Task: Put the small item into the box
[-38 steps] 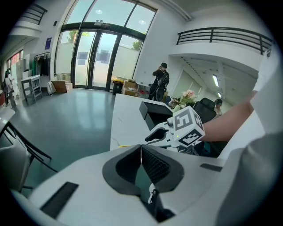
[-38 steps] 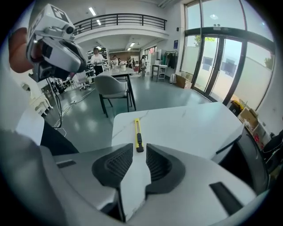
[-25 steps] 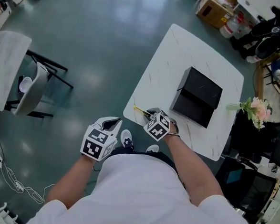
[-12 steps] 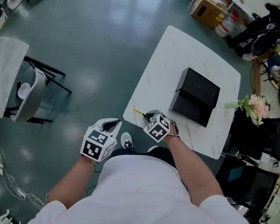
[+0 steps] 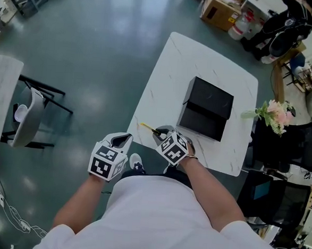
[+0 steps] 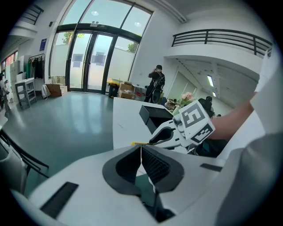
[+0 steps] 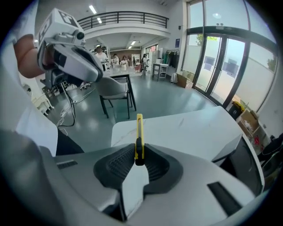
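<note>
Yellow cutter higher, over table edge

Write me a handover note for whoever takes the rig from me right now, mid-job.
Left gripper: shut, nothing in it, held off the near edge of the white table.
Right gripper: its jaws have just been closing and now clamp the yellow cutter, which sticks out ahead over the table's near corner.
Black box: on the table, beyond the right gripper, apparently open.
Done: the small item is gripped.
Left: carry it over the box, lower it in, release.
</note>
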Demonstrator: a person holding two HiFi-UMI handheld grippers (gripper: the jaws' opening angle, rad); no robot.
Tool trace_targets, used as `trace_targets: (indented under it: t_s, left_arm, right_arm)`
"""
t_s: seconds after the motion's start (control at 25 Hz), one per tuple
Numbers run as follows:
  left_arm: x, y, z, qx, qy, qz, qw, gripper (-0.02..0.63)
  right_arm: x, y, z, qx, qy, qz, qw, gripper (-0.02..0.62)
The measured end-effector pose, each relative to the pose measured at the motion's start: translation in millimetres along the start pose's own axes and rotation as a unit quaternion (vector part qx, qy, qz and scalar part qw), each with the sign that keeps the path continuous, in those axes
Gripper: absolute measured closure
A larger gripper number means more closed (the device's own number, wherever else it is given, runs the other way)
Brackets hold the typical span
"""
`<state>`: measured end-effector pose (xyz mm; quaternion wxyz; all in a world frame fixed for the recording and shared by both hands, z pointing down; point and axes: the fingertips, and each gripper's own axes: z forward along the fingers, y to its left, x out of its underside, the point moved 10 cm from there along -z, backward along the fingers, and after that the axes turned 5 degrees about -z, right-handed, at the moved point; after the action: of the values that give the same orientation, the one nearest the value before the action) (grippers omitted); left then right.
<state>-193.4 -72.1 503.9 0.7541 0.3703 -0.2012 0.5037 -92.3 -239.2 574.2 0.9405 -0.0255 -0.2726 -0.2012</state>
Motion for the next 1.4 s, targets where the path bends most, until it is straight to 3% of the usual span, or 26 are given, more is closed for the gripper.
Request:
trace_targets:
  t_s: [0.24, 0.6, 0.88, 1.08, 1.4]
  left_arm:
    - [-24.2, -32.4, 29.4, 0.006, -0.007, 0.003, 0.9999, 0.589]
    - [-58.2, -78.9, 76.7, 0.011, -0.011, 0.018, 0.9997, 0.589]
    - [-73.2, -102.6, 96.0, 0.007, -0.012, 0.017, 0.9998, 0.589]
    - [-75.3, -112.3, 100.3, -0.005, -0.012, 0.023, 0.9996, 0.589]
    - [-63.6, -114.3, 85.6, -0.022, -0.016, 0.012, 0.9996, 0.589]
  right_arm:
    - [17.9, -26.9, -44.2, 0.012, -0.027, 0.004, 1.000, 0.518]
    - [74.1, -89.2, -92.4, 0.055, -0.027, 0.014, 0.998, 0.518]
    - [121.4, -129.4, -105.4, 0.078, 0.019, 0.002, 0.997, 0.518]
    - [146.7, -145.0, -96.5, 0.067, 0.052, 0.000, 0.996, 0.518]
    - [171.6, -146.8, -58.6, 0.049, 0.137, -0.047, 0.988, 0.518]
